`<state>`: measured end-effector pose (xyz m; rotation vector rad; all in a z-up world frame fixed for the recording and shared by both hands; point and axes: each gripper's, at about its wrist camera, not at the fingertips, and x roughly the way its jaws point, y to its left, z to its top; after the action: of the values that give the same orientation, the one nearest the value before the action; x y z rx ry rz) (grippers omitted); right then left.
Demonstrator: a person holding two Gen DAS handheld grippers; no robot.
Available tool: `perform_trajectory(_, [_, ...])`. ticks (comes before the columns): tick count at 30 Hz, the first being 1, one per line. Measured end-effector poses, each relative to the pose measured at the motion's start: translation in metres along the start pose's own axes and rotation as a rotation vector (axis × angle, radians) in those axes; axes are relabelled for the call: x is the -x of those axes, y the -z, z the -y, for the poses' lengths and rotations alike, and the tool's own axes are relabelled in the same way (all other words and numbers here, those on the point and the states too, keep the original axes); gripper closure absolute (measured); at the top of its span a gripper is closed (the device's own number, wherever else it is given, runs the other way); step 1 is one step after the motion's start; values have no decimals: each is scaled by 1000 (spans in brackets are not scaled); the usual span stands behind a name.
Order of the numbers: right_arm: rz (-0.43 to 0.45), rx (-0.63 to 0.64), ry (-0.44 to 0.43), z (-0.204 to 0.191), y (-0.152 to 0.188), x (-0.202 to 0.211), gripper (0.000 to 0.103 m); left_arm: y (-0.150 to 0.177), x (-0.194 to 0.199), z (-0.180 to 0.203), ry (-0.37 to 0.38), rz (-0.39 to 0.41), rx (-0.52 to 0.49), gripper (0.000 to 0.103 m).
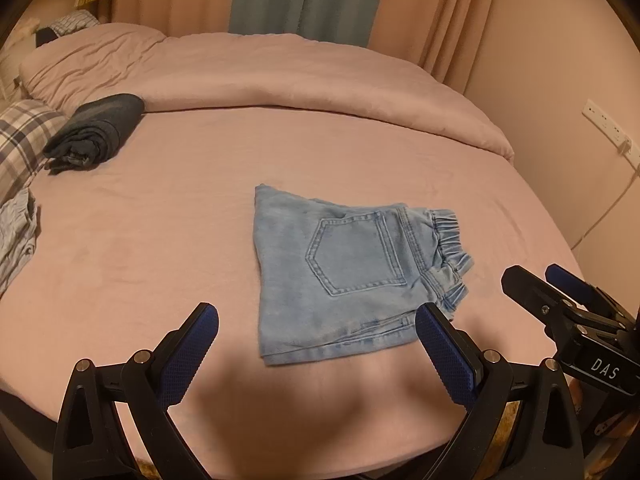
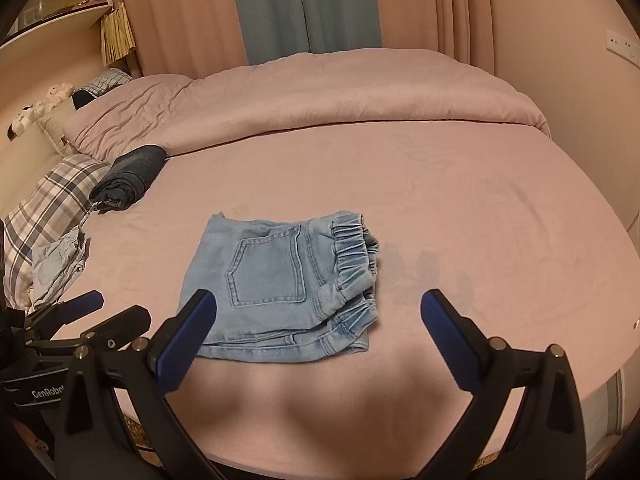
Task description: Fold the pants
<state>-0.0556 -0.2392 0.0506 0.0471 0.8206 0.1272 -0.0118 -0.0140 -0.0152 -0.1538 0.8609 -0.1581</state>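
The light blue denim pants (image 1: 348,276) lie folded into a compact stack in the middle of the pink bed (image 1: 160,248), back pocket facing up. Near the pants, the left gripper (image 1: 316,320) and the right gripper (image 2: 316,308) both hover with fingers spread apart, grasping nothing. Well apart from the pants, a dark folded garment (image 1: 98,130) rests beside a plaid pillow (image 1: 22,136).

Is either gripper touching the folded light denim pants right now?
Apart. In the left wrist view the left gripper stands open, short of the denim pants; the right wrist view shows the right gripper open too, holding nothing.
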Motion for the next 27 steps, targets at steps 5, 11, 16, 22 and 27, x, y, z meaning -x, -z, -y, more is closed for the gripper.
perform_trajectory(5, [-3,2,0,0,0,-1,0,1,-1,-1,-23,1,1,5])
perform_trajectory(11, [-3,2,5,-1,1,-1,0,1,0,-1,-20,9,-2,5])
perform_trajectory(16, [-6,5,4,-1,1,-2,0,1,0,-2,-17,3,3,5])
perform_trajectory(22, [-9,7,7,-1,1,-2,0,1,1,-2,-16,3,3,5])
perform_trajectory(27, [-15,4,15,0,2,-3,0,2,0,-2,-16,1,6,5])
